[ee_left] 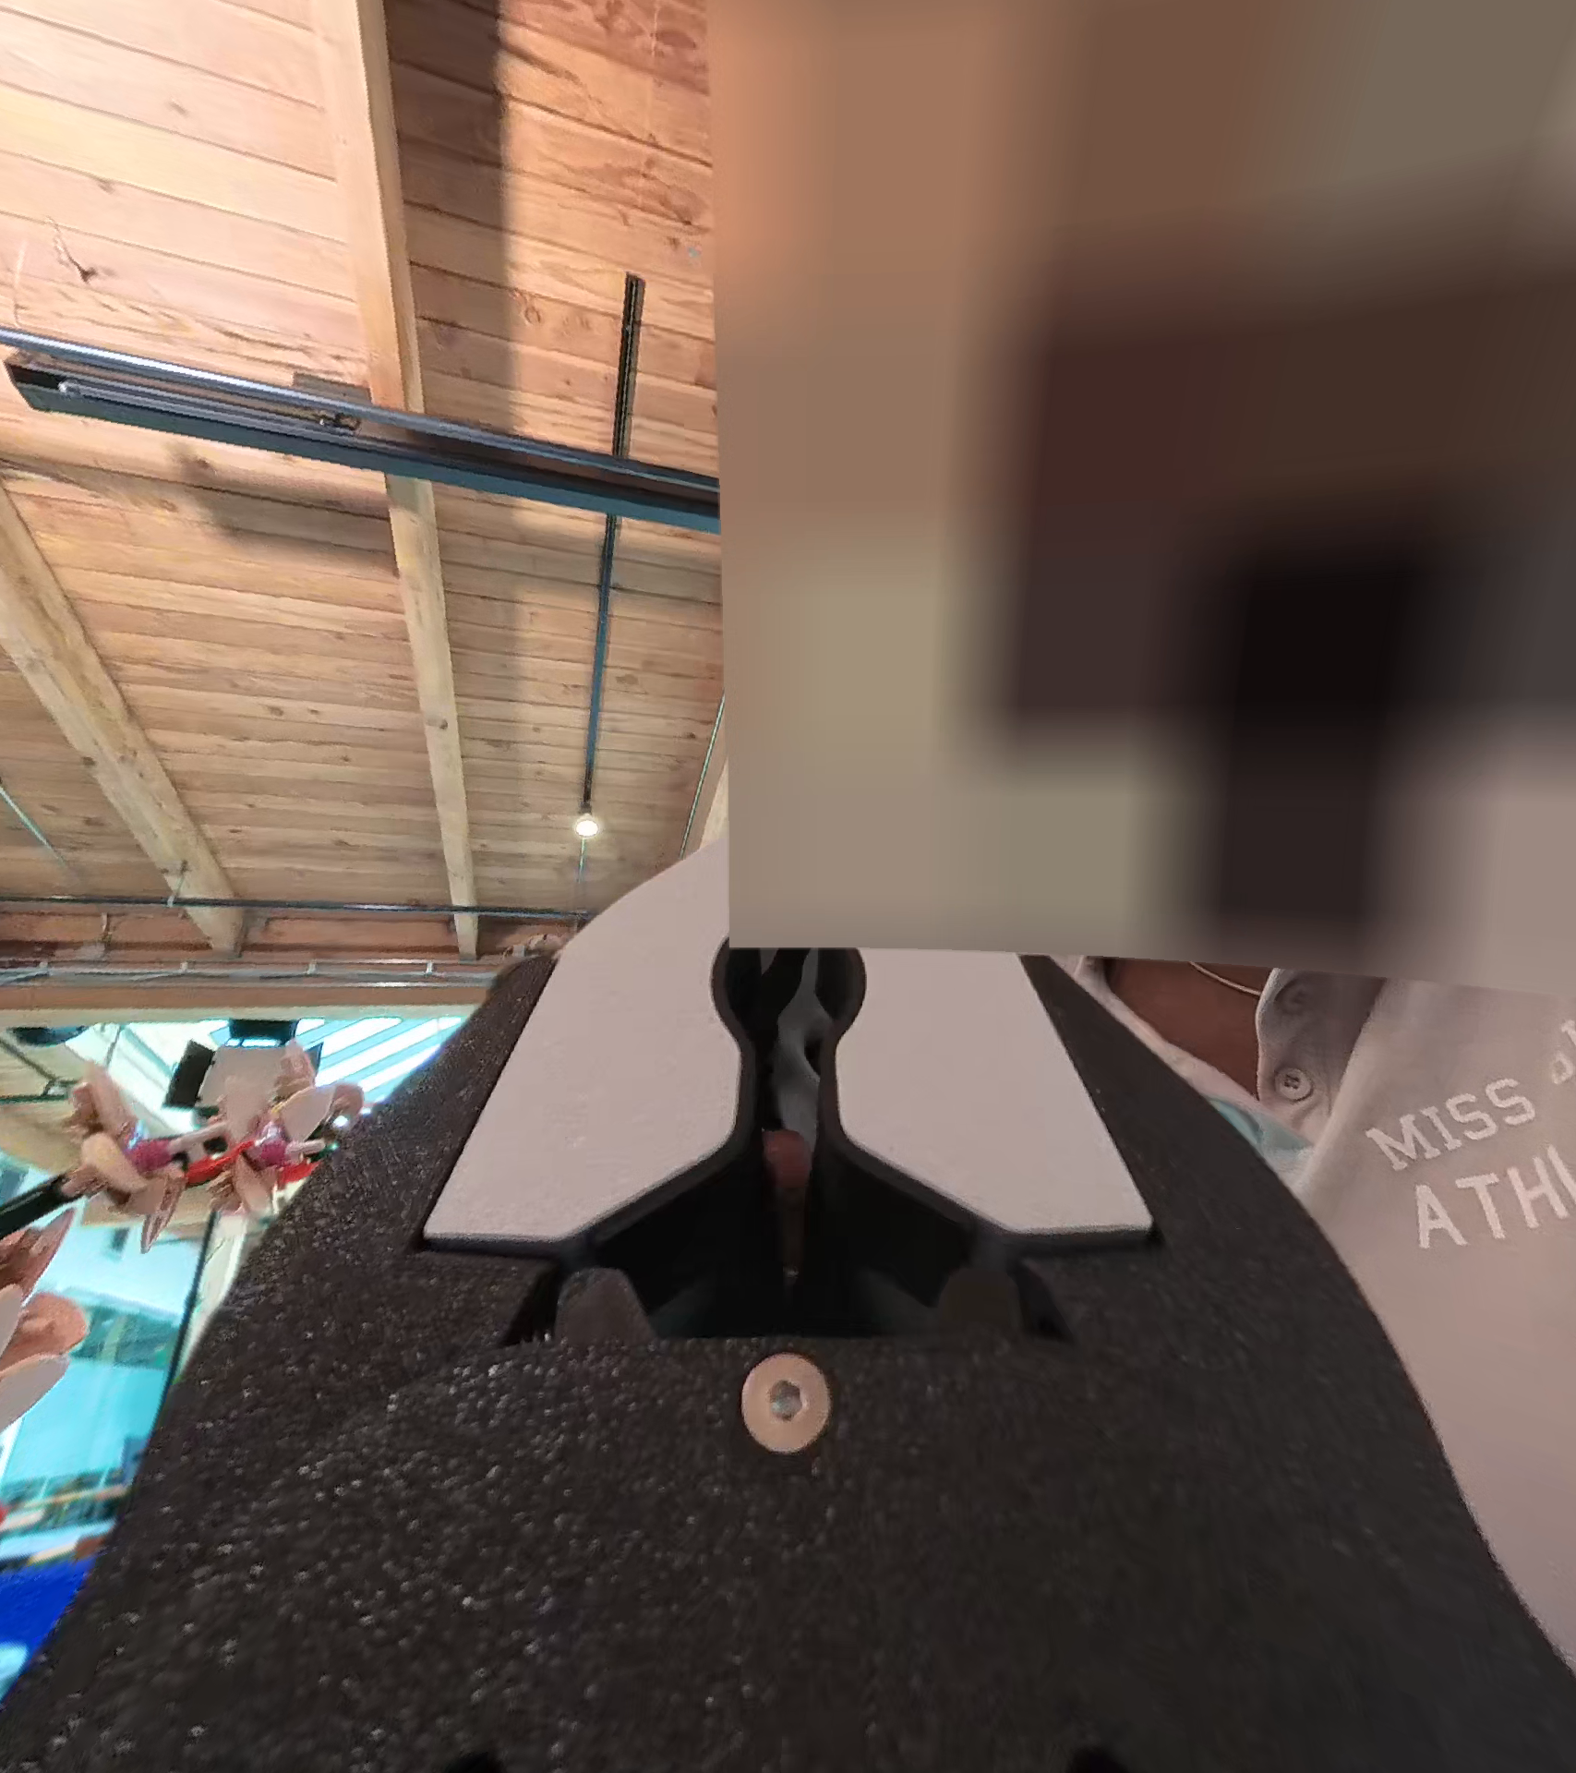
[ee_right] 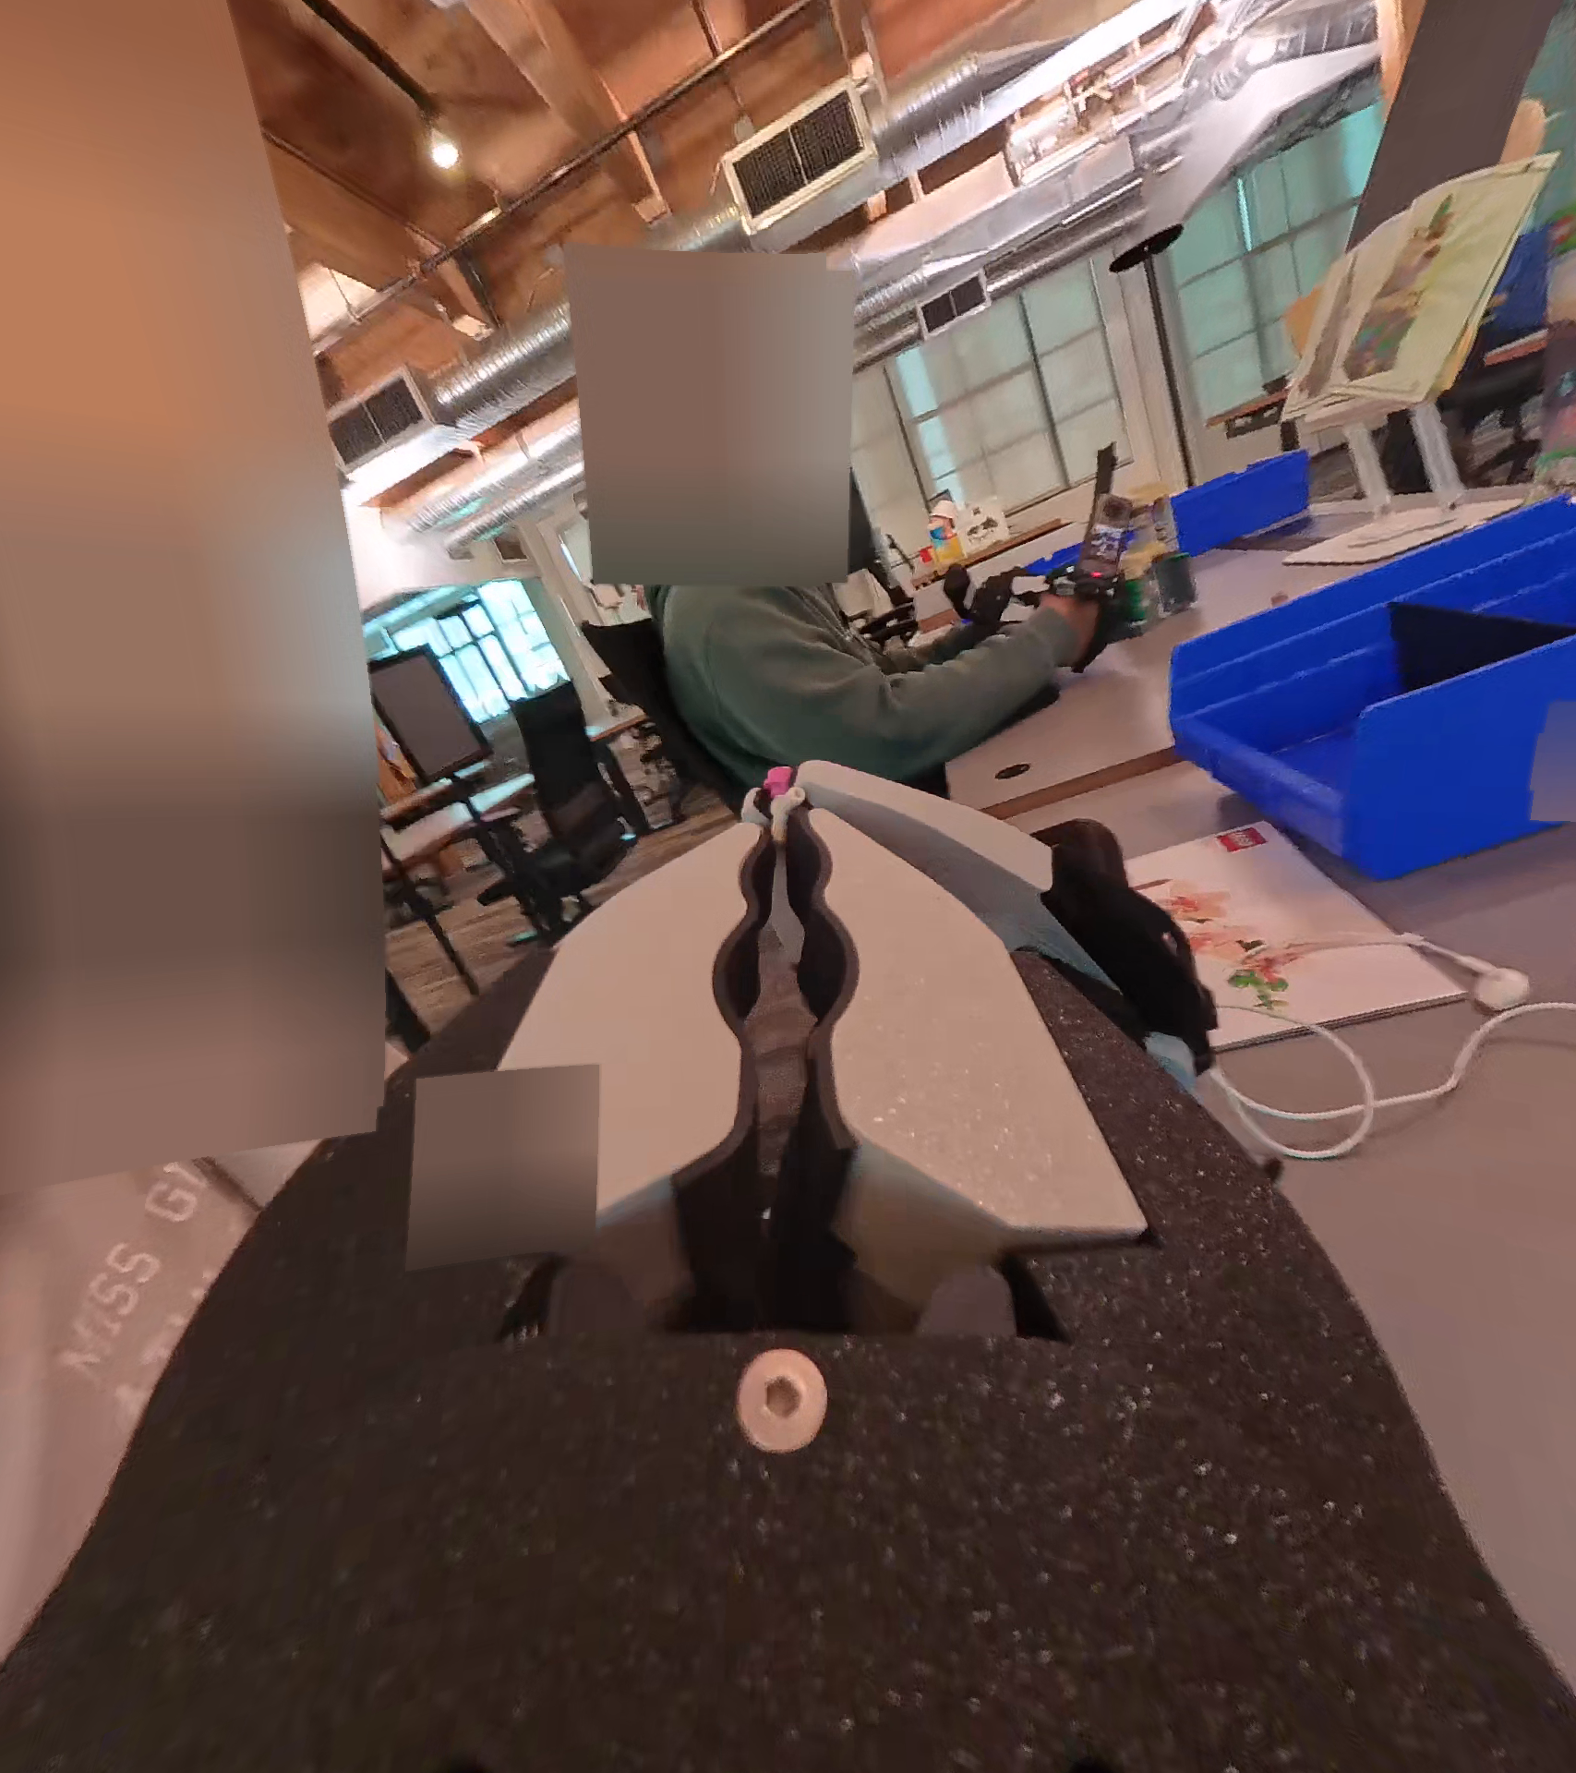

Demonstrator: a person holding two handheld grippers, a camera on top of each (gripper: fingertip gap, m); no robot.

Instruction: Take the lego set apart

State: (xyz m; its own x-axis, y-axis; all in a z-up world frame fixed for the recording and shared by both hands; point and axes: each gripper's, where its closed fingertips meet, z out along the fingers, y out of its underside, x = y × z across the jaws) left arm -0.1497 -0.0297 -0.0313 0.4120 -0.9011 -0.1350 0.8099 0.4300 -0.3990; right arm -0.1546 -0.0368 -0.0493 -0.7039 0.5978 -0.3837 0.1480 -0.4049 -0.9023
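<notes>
My right gripper (ee_right: 779, 827) is shut on a small white and pink lego piece (ee_right: 772, 794) that sticks out at its tips. My left gripper's white finger (ee_right: 937, 825) shows just beyond those tips, close to the piece. In the left wrist view my left gripper (ee_left: 788, 969) points up at the ceiling. Its fingers are nearly together, with a thin grey and reddish piece (ee_left: 784, 1156) in the gap. Its tips are hidden by a blur patch. The pink lego flower set (ee_left: 218, 1142) shows blurred at the lower left.
Blue bins (ee_right: 1398, 739) stand on the grey table (ee_right: 1436, 1199) at the right. A flower booklet (ee_right: 1282, 940) and a white cable (ee_right: 1340, 1084) lie in front of them. A person in a green top (ee_right: 812, 681) sits behind. A person's grey shirt (ee_left: 1484, 1343) is close by. My left and right fingertips are right by each other.
</notes>
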